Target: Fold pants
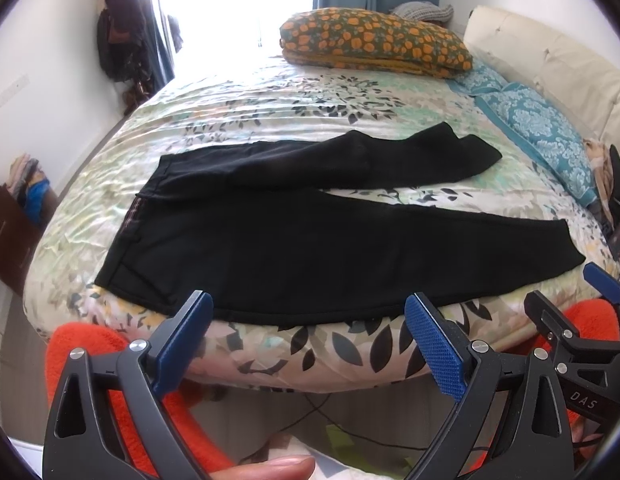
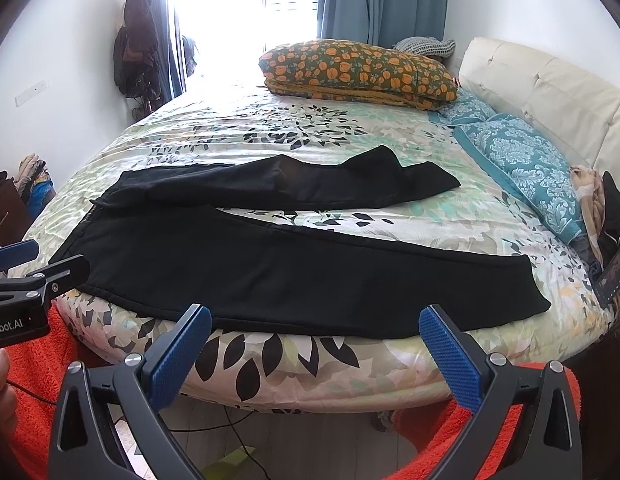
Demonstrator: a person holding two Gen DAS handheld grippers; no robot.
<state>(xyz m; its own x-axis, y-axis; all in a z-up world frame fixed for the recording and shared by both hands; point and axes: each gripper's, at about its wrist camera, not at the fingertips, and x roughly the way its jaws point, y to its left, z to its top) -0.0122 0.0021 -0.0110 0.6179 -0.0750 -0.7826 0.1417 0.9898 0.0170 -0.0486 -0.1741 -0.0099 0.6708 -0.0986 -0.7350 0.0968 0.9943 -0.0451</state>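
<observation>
Black pants (image 1: 294,248) (image 2: 270,264) lie spread flat on the floral bedspread, waistband to the left and both legs running right. The near leg follows the bed's front edge; the far leg angles away with its cuff rumpled. My left gripper (image 1: 310,308) hangs open just short of the near leg's hem, holding nothing. My right gripper (image 2: 316,320) is open too, at the same front edge, with nothing between its blue pads (image 2: 450,360). Each gripper shows at the side of the other's view.
An orange-flowered pillow (image 1: 374,42) lies at the far side of the bed (image 1: 270,104). Teal pillows (image 2: 522,160) line the cream headboard (image 2: 542,88) on the right. A dark phone-like item (image 2: 612,276) rests at the right edge. Cables run on the floor below.
</observation>
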